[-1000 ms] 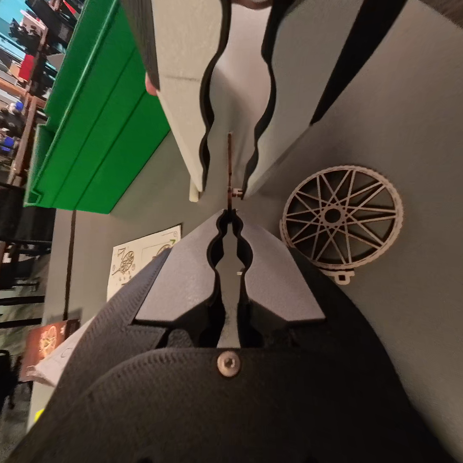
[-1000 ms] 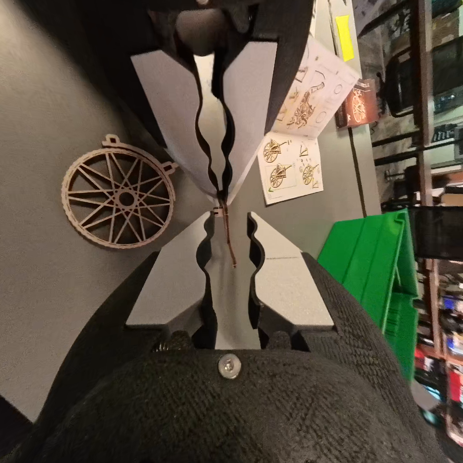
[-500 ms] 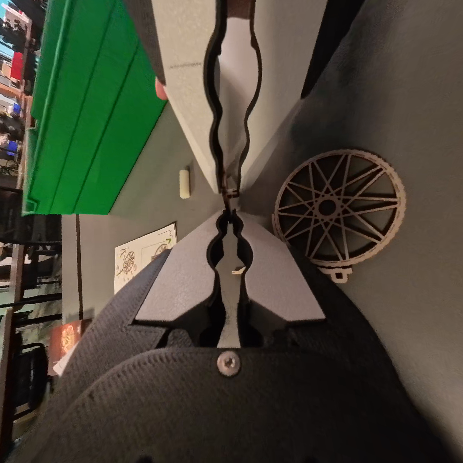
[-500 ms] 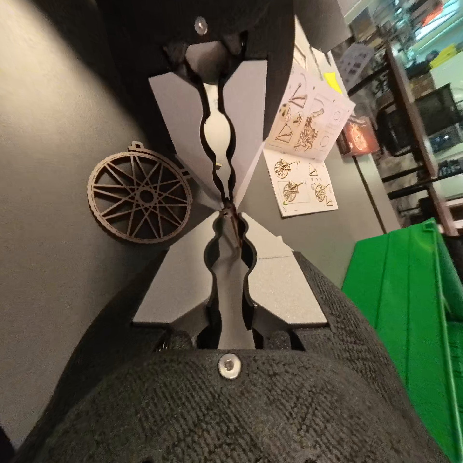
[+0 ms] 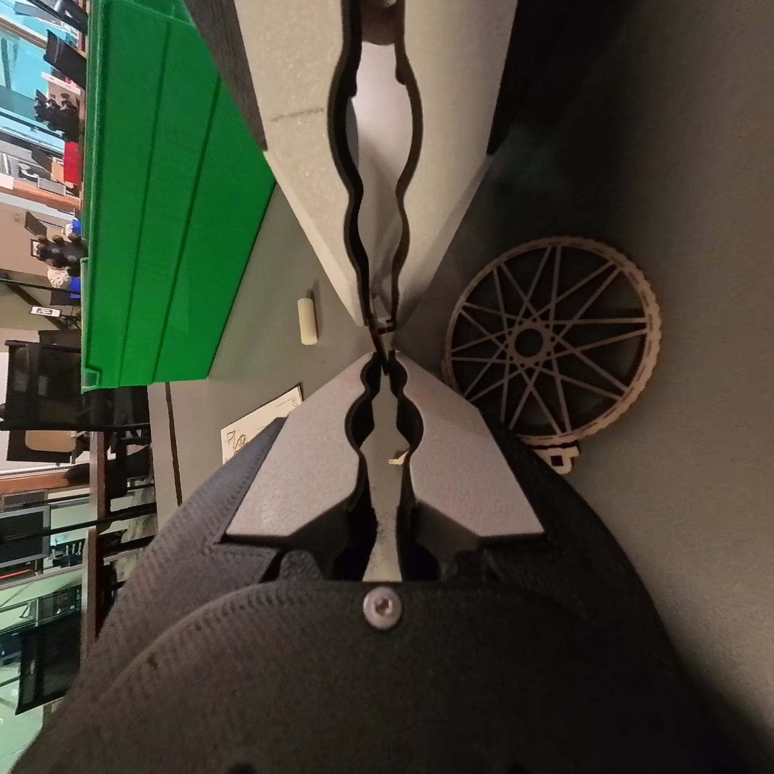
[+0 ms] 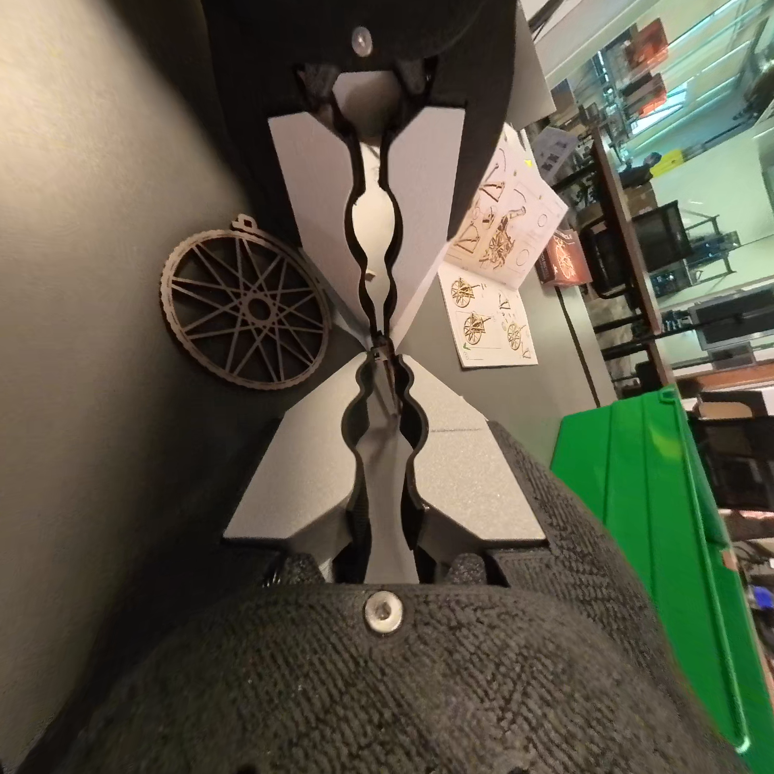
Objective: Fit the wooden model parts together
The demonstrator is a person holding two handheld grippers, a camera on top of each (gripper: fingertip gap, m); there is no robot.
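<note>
The thin wooden strip (image 5: 383, 356) sits edge-on between the two grippers, which meet tip to tip above the grey table (image 5: 691, 628). In the left wrist view, the left gripper (image 5: 382, 363) is closed on the near end of the strip, its grey fingers (image 5: 318, 452) pinched together at the tips. Facing it from the far side, the right gripper (image 5: 380, 324) also has its tips pressed together on the strip, where a small notched wooden piece (image 5: 386, 323) shows. A wooden spoked wheel (image 5: 553, 343) lies flat on the table just right of the tips, partly hidden by the left gripper's right finger. To the left a small pale peg (image 5: 307, 320) lies on the table, with a green bin (image 5: 167, 201) beyond it and the corner of an instruction sheet (image 5: 259, 423) nearer, partly hidden behind the gripper body. In the right wrist view, the right gripper (image 6: 383, 360) is clamped on the strip (image 6: 389, 385), which runs back at a slant between its fingers (image 6: 452, 460). The left gripper (image 6: 380, 335) comes in from the far side, tips shut on the same joint. Here the wheel (image 6: 245, 310) lies to the left, its right edge behind the far gripper's finger. The open instruction sheet (image 6: 494, 301) lies to the right, part of it hidden by the left gripper, and the green bin (image 6: 653, 544) stands nearer at the right.
</note>
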